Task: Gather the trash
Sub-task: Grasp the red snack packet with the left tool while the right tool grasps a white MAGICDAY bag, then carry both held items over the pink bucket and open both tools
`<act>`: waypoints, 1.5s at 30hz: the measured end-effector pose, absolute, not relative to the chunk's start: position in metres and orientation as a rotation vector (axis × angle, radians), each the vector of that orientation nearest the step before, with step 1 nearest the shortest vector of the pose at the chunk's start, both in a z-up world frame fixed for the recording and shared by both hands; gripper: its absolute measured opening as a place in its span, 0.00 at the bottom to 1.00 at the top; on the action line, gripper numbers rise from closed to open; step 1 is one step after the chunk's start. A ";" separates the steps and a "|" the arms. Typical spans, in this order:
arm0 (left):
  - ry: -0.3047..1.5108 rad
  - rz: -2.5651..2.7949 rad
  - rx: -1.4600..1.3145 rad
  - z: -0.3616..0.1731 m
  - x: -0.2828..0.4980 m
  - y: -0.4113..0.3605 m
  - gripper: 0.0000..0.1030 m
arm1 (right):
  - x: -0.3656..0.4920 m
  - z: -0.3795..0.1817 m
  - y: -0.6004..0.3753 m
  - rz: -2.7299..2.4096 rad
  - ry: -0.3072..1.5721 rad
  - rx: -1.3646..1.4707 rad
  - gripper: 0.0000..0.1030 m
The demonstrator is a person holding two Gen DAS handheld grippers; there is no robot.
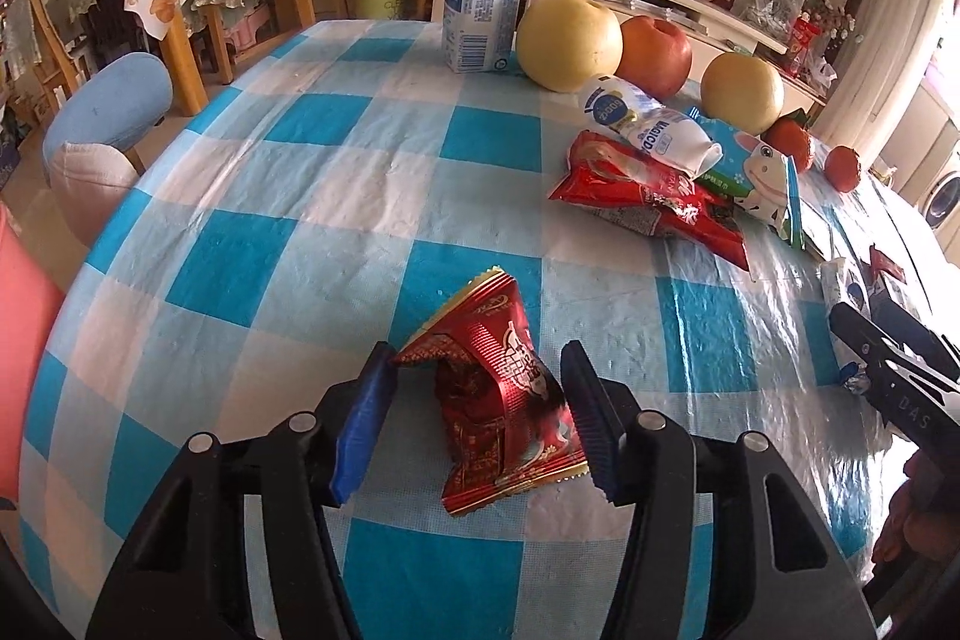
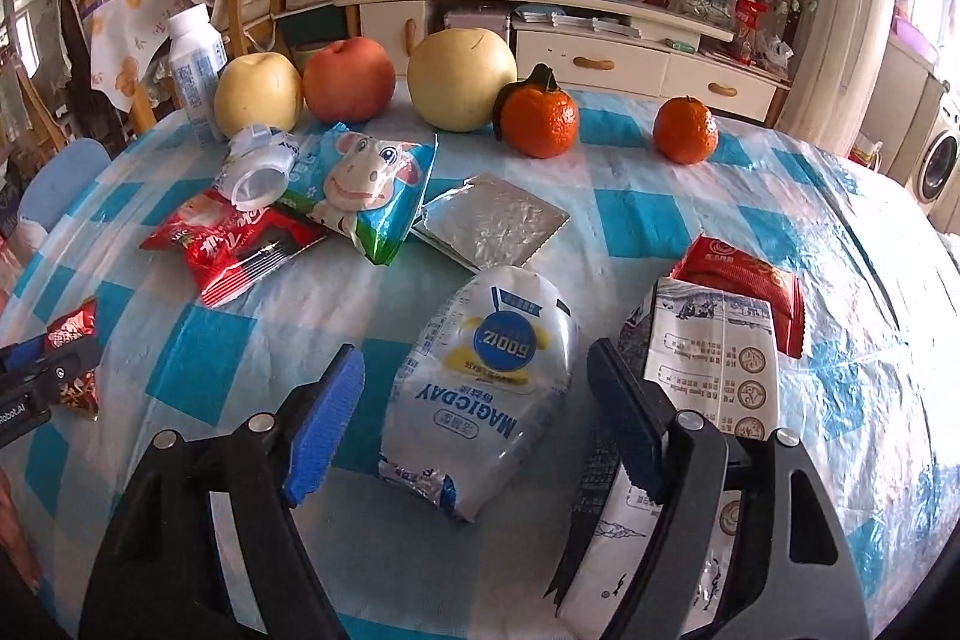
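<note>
In the left wrist view a crumpled red foil snack wrapper (image 1: 498, 388) stands on the blue-and-white checked tablecloth (image 1: 336, 196). My left gripper (image 1: 478, 370) is shut on it, both blue pads touching its sides. In the right wrist view a white "MAGICDAY" pouch (image 2: 480, 388) lies flat between the fingers of my right gripper (image 2: 476, 355), which is open, with a gap showing on each side of the pouch. More wrappers lie beyond it: a red snack bag (image 2: 234, 244), a cow-print pouch (image 2: 366, 184), a silver foil pack (image 2: 492, 220), a white carton (image 2: 708, 358) and a red sachet (image 2: 744, 280).
Two pears (image 2: 258, 94), an apple (image 2: 348, 79) and two tangerines (image 2: 540, 118) line the far side of the table beside a white bottle (image 2: 195, 64). Chairs (image 1: 180, 10) stand to the left. A low cabinet (image 2: 600, 58) is behind.
</note>
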State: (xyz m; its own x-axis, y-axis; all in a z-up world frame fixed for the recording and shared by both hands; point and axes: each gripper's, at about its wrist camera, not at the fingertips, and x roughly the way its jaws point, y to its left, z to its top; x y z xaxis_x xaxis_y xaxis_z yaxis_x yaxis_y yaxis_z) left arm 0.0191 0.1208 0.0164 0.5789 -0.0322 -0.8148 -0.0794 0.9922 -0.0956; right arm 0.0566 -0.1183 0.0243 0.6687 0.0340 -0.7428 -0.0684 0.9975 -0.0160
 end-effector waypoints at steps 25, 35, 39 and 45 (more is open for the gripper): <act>0.948 -0.058 -0.112 0.018 0.017 0.126 0.36 | 0.065 0.019 -0.114 0.179 0.877 -0.017 0.56; 0.932 -0.066 -0.148 0.026 0.010 0.147 0.32 | 0.050 0.024 -0.095 0.278 0.842 0.019 0.56; 0.914 -0.063 -0.160 0.032 0.006 0.156 0.32 | 0.040 0.027 -0.081 0.312 0.822 0.000 0.56; 0.882 -0.037 -0.155 0.043 0.002 0.170 0.32 | 0.027 0.027 -0.066 0.339 0.829 0.005 0.56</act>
